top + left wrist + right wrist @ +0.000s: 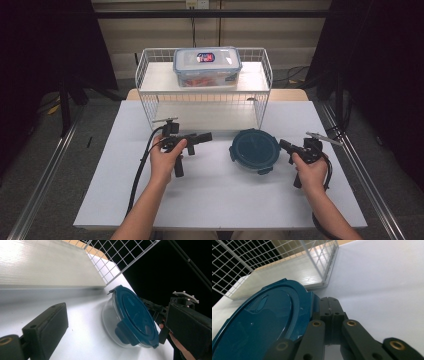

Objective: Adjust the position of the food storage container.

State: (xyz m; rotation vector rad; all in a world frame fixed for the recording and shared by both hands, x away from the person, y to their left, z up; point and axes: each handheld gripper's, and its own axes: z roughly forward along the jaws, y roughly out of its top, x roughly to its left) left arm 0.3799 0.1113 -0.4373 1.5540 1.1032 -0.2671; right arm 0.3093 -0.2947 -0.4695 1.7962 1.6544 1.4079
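Observation:
A round glass container with a dark teal lid [254, 149] stands on the white table [210, 195], just in front of the wire rack. My left gripper [202, 137] lies level to the left of it and points at it, open; in the left gripper view its black fingers [47, 327] stand wide apart with the container [132, 315] farther off between them. My right gripper [283, 145] comes in from the container's right, shut with nothing in it. In the right gripper view its tips [330, 307] sit right beside the lid's rim [262, 322]; whether they touch it I cannot tell.
A white wire rack [145, 95] with a shelf stands at the table's far side. A clear rectangular box with a clip lid [207, 66] rests on its top shelf, with something orange inside. Dark curtains flank the table.

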